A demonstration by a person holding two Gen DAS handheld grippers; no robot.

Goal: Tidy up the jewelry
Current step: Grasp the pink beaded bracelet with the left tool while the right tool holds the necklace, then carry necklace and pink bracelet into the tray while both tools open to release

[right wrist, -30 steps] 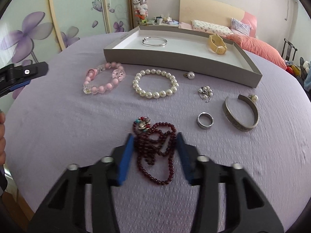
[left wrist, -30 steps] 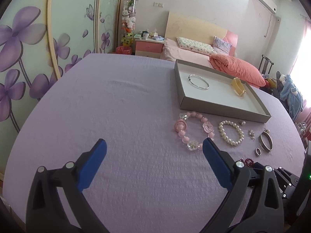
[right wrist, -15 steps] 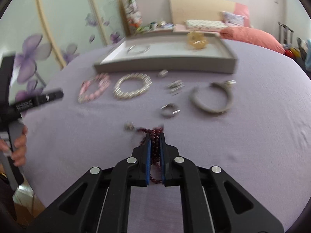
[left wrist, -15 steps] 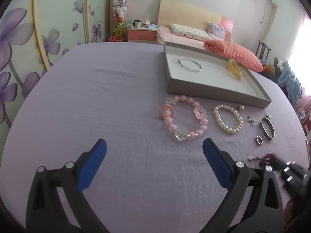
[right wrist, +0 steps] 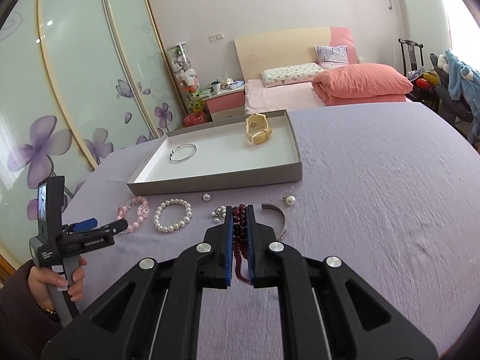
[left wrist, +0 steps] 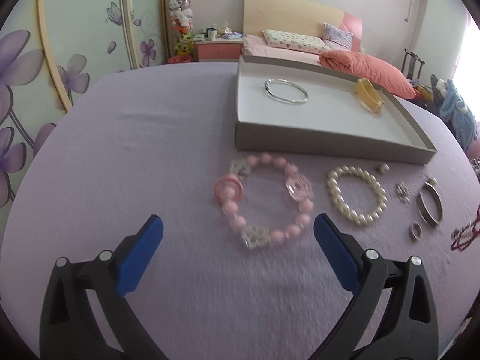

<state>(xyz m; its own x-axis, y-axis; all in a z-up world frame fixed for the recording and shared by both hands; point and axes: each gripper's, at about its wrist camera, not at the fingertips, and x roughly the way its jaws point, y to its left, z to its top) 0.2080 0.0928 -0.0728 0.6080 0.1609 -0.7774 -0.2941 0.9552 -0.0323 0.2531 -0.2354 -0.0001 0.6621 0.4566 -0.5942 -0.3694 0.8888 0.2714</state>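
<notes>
**Dark red beads clamped above the lilac cloth**

The right gripper [right wrist: 240, 210] has its blue-padded jaws pressed on a dark red beaded necklace [right wrist: 240, 225], strands hanging between them. Beyond lie a white pearl bracelet [right wrist: 172, 216] and a pink bead bracelet [right wrist: 133, 213]. The shallow grey cardboard tray [right wrist: 216, 180] holds a thin silver bangle [right wrist: 182, 153] and a cream watch [right wrist: 258, 129].

Bedroom w/ pink bed [right wrist: 303, 90], floral sliding wardrobe doors [right wrist: 75, 96], white walls.
</notes>
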